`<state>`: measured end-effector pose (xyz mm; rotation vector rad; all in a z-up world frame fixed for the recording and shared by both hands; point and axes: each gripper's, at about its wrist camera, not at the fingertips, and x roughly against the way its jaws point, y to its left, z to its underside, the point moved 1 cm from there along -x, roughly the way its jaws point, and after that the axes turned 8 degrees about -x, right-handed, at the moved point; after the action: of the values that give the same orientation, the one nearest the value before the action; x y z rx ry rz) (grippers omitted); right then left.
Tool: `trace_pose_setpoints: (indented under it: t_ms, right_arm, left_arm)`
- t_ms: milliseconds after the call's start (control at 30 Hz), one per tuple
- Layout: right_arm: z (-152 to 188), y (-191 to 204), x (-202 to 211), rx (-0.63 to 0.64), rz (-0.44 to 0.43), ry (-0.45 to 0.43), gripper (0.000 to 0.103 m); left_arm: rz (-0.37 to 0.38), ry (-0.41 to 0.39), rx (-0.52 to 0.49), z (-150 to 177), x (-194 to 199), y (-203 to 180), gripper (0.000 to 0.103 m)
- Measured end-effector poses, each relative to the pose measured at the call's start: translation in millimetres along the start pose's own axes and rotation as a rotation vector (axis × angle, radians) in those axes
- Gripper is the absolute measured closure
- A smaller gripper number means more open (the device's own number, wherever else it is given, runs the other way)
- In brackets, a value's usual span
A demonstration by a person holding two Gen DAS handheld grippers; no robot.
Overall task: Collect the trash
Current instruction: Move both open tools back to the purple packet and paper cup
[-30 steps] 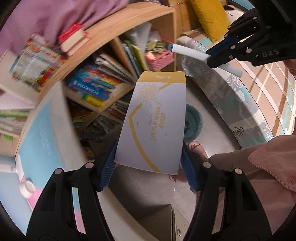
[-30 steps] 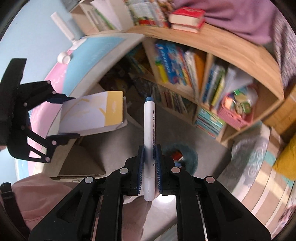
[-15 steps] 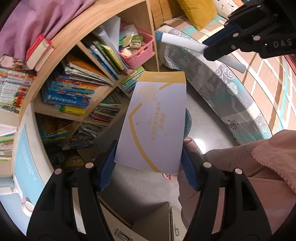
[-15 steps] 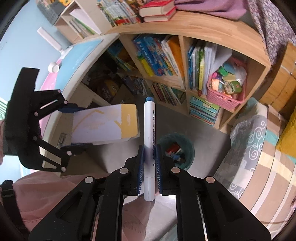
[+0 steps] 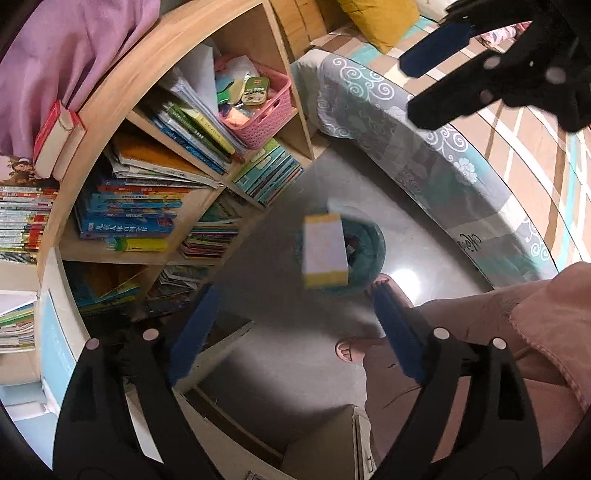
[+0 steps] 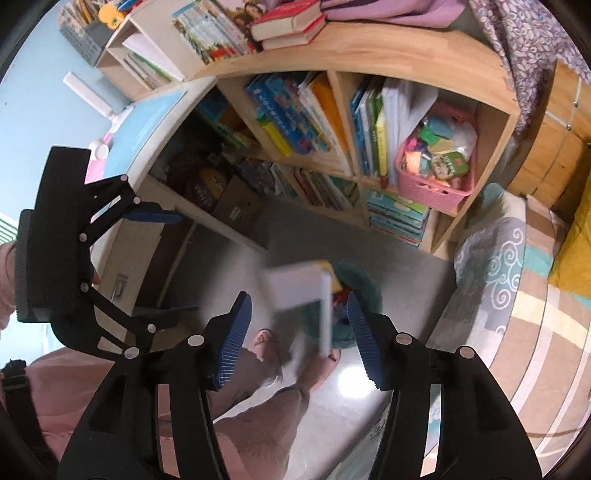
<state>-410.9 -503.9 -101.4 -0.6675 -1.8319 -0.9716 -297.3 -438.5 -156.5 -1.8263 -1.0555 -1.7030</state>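
The left tongs (image 5: 291, 328) point steeply down at the floor, their blue pads (image 5: 397, 332) spread wide and opening further, with nothing pressed between them. Beyond their tips a white envelope (image 5: 325, 254) with yellow ends hangs blurred in the air, free of any grip, directly over the near rim of a teal trash bin (image 5: 369, 240) standing on the grey floor (image 5: 424, 229). The person's bare toes (image 5: 347, 350) show just beside the right-hand pad, and a pink-clad leg (image 5: 480, 332) fills the lower right.

The right tongs (image 6: 299, 336) are also released and opening, ribbed blue pads (image 6: 232, 343) apart. Between and past them a white marker pen (image 6: 325, 314) appears as a blurred upright streak, touching neither pad, overlapping the falling envelope (image 6: 291, 288) above the bin (image 6: 365, 284), where some red and dark scraps lie. The left tongs (image 6: 166, 262) show at the left of this view, empty.

Farther off stands a wooden bookshelf (image 6: 369, 48) packed with children's books, a pink basket (image 6: 432, 188) of small items in one compartment, red-covered books (image 6: 288, 26) and purple cloth (image 5: 66, 48) on top. A bed with a swirl-patterned grey cover (image 5: 388, 110) runs along the right, a yellow pillow (image 5: 384, 18) upon it.
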Motion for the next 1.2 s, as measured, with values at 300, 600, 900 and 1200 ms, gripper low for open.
trace_pose_setpoints:
  t_ms: [300,600,900,1200]
  right_arm:
    - [-7,-11,5,-0.015,0.006,-0.003,0.047]
    - [-22,12,-5,0.061,-0.035,0.021,0.047]
    - [-51,76,-20,0.222,-0.095,0.038,0.047]
    - [-68,172,-50,0.436,-0.171,0.089,0.047]
  left_arm:
    - [0.014,-0.007,0.077,8,5,23,0.019]
    - [-0.024,-0.02,0.164,29,20,43,0.019]
    - [-0.084,-0.019,0.314,85,42,71,0.019]
    - [-0.154,0.034,0.496,190,58,96,0.018]
